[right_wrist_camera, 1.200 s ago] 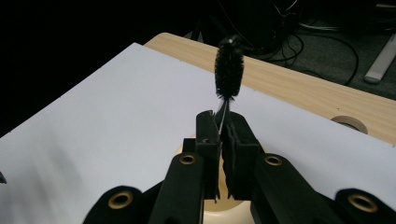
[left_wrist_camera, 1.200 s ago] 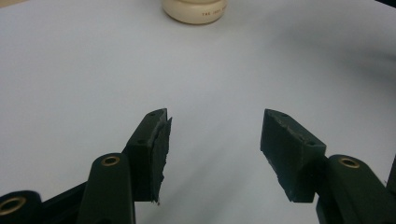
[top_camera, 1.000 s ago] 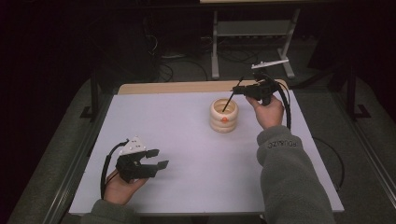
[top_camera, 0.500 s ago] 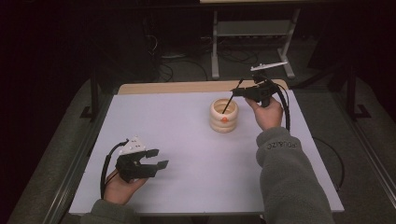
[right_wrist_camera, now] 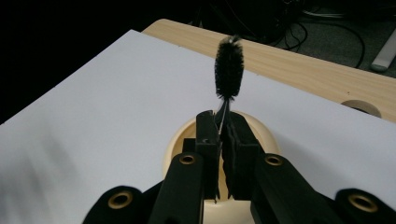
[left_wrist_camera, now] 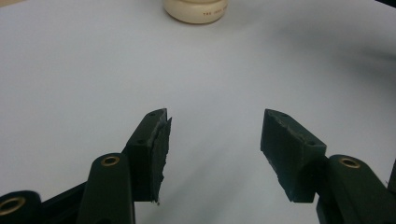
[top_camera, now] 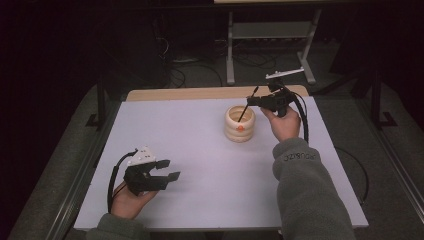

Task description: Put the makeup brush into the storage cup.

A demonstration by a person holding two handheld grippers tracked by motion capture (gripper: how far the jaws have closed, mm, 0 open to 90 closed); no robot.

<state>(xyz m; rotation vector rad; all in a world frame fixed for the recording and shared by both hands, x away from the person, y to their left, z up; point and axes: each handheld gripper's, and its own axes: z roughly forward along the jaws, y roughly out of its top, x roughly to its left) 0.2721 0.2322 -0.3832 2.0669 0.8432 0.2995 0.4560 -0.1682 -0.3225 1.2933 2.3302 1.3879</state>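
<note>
Cup (top_camera: 239, 123): a cream ridged cup is seen standing upright on the white table (top_camera: 200, 150), toward its far right.
Contents: a thin black brush (right_wrist_camera: 228, 65) is dipped into its mouth (bristle end up).
Right gripper (top_camera: 250, 101): clenched on the brush wire, held over the cup.
Left gripper (top_camera: 166, 169): spread apart, nothing held, near the front left edge.

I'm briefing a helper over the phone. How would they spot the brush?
On the white table, find the cream ribbed wooden pot toward the far right. The thin black bristle brush is clamped in the right gripper over it, the only wiry stick there.
</note>
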